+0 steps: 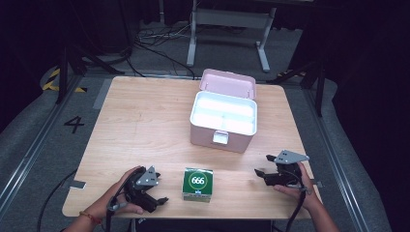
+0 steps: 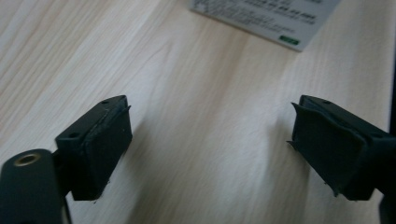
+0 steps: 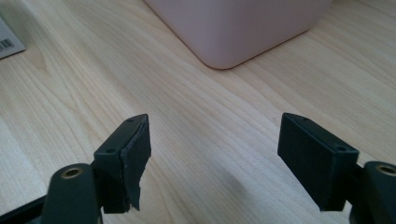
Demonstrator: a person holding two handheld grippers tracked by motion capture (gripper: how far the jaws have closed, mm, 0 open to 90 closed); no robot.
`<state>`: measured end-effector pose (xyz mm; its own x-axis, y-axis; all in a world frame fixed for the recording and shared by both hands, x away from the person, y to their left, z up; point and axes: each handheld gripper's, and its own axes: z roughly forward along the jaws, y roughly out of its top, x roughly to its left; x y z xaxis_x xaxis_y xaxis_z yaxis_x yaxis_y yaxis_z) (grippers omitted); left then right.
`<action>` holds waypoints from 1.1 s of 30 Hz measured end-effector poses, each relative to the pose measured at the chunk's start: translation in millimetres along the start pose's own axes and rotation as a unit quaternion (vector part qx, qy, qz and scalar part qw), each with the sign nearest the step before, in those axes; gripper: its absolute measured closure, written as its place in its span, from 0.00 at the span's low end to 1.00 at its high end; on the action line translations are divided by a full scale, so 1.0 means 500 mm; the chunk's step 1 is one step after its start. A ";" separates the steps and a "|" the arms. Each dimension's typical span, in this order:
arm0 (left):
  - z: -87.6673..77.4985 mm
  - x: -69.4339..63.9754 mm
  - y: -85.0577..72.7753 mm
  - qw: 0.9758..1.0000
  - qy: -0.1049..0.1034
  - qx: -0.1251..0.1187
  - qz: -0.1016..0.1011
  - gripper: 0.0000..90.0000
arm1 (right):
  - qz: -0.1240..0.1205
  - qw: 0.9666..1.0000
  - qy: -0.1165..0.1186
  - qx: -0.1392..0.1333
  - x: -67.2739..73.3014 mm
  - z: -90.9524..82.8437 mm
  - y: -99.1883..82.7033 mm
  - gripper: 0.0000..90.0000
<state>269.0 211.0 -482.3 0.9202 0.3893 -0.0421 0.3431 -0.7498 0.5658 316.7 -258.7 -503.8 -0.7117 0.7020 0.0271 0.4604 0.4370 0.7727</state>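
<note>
The left gripper (image 1: 155, 199) and the right gripper (image 1: 261, 166) rest low near the front edge of the wooden table (image 1: 140, 121), each with its jaws spread wide and nothing between them. Toward the back stands a pink storage box (image 1: 223, 126), lid raised, white tray showing inside. Between the two grippers sits a small green box (image 1: 197, 184) marked 666, touching neither.

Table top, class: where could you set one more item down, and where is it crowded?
The widest bare patch on the table is its left half, left of the open pink box. A smaller strip lies between that box and the green carton. The near edge is crowded: left gripper, carton and right gripper sit in a row.
</note>
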 end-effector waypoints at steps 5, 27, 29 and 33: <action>0.012 -0.013 0.009 1.000 -0.002 -0.009 -0.009 0.16 | 0.011 1.000 -0.004 -0.016 -0.012 -0.014 0.012 0.30; 0.001 -0.076 0.059 0.998 -0.004 -0.057 0.011 0.17 | 0.037 0.995 -0.050 -0.072 -0.075 -0.039 0.222 0.29; 0.009 -0.077 0.060 0.999 -0.005 -0.051 0.008 0.17 | 0.042 0.996 -0.050 -0.066 -0.082 -0.026 0.239 0.29; 0.019 -0.077 0.062 0.999 0.004 -0.042 0.013 0.17 | 0.051 0.996 -0.053 -0.043 -0.098 0.010 0.253 0.29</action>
<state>245.9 167.8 -470.9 0.9268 0.3750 -0.0210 0.3024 -0.7119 0.6339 412.6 -235.1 -410.8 -0.6022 0.7971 0.0444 0.4763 0.3141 0.8213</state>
